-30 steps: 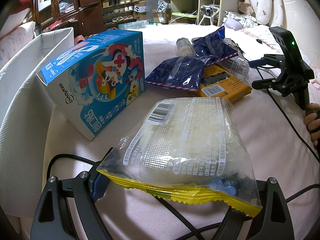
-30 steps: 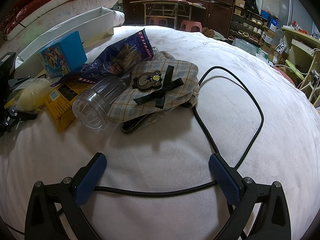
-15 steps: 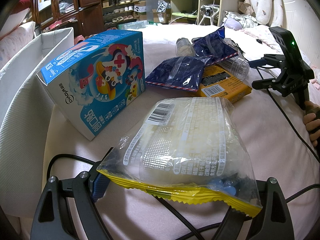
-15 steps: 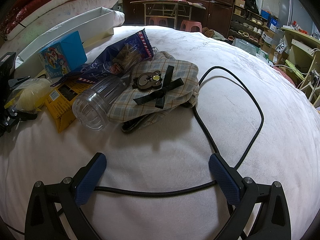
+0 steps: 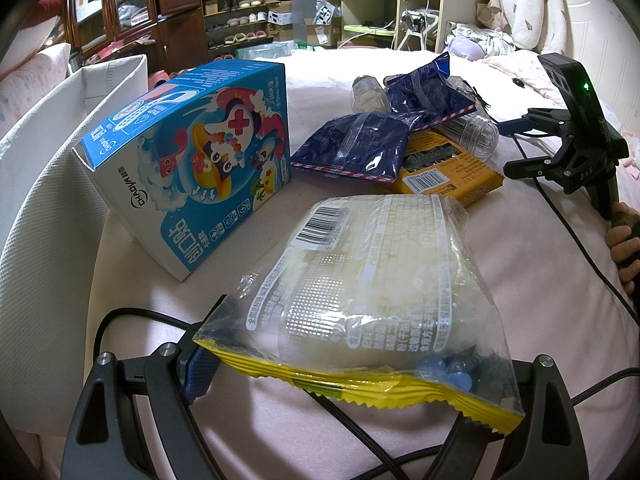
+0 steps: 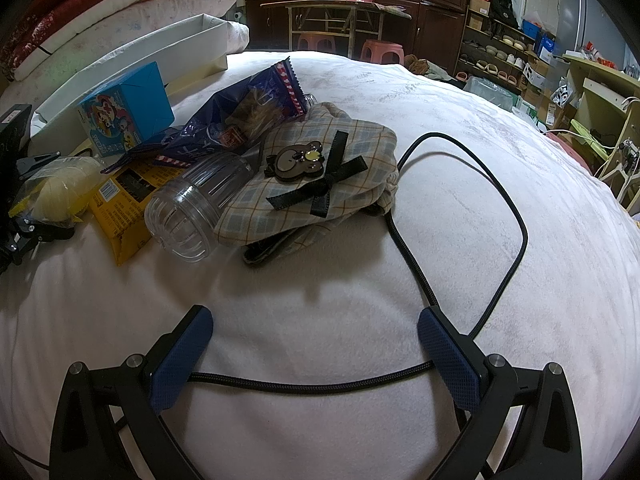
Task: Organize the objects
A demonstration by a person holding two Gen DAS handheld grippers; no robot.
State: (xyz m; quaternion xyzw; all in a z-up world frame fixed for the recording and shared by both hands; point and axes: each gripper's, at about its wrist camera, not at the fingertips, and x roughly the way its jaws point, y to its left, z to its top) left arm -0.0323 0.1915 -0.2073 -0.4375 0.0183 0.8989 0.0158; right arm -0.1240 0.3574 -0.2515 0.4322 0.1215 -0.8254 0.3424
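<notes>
A clear, yellow-edged noodle packet (image 5: 372,304) lies on the white bedspread (image 6: 460,128), its near end clamped in my left gripper (image 5: 352,376). Just beyond the packet sits a yellow box (image 5: 444,172), with two dark blue snack bags (image 5: 360,146) lying on it and a clear plastic jar (image 6: 192,204) on its side beside it. A blue cartoon carton (image 5: 200,156) stands to the packet's left, against a white fabric bin (image 5: 48,184). My right gripper (image 6: 316,352) rests spread wide and empty over a black cable (image 6: 404,240), near a plaid cloth pouch (image 6: 316,180).
</notes>
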